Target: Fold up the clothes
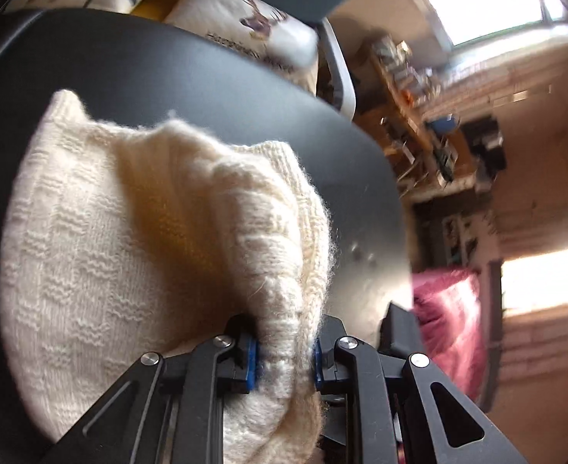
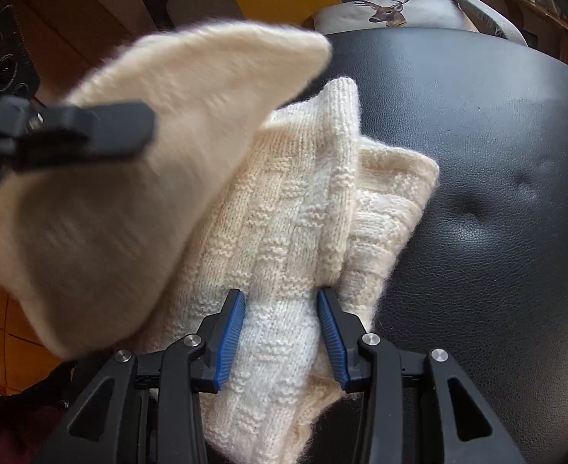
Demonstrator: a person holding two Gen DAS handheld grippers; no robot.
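Observation:
A cream knitted garment (image 1: 102, 232) lies on a black leather surface (image 1: 206, 89). My left gripper (image 1: 285, 355) is shut on a thick fold of the garment's edge and lifts it. In the right wrist view the left gripper (image 2: 121, 131) holds a raised flap of the garment (image 2: 148, 147) at the upper left. My right gripper (image 2: 280, 309) is above the lower part of the garment (image 2: 284, 232), blue pads (image 2: 229, 328) apart on either side of the knit, not squeezing it. The black surface (image 2: 477, 193) shows to the right.
A white cushion with a deer print (image 1: 253, 34) (image 2: 388, 11) sits beyond the black surface's far edge. A pink fabric (image 1: 450, 324) lies off to the right. Cluttered shelves (image 1: 419, 116) and bright windows are behind. Wooden floor (image 2: 17, 332) shows at left.

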